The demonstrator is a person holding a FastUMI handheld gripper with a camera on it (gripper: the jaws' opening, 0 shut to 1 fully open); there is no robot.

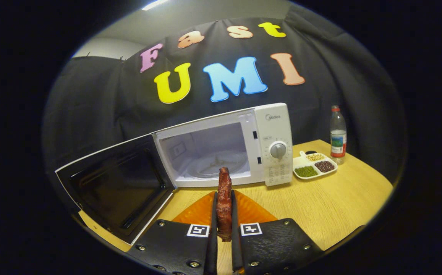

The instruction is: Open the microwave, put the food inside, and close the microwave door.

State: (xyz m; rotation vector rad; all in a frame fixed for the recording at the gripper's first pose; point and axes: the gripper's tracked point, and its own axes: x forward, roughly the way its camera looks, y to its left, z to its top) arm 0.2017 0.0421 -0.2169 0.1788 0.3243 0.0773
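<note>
Microwave [221, 147], one, stands with its door [117, 187] swung open; tongs [224, 208] pinch one reddish food strip [224, 198].

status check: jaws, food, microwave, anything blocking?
Gripper jaws shut on reddish-brown strip of food, above orange plate. White microwave just ahead, black-windowed door swung open, glass turntable bare. Path ahead unobstructed.

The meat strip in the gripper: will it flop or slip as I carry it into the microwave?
The meat strip stands upright past the fingers without drooping, so it is probably fairly stiff. Both fingers press its sides; its glossy surface may be slippery. The gripper holds only its lower part, so it could pivot.
</note>
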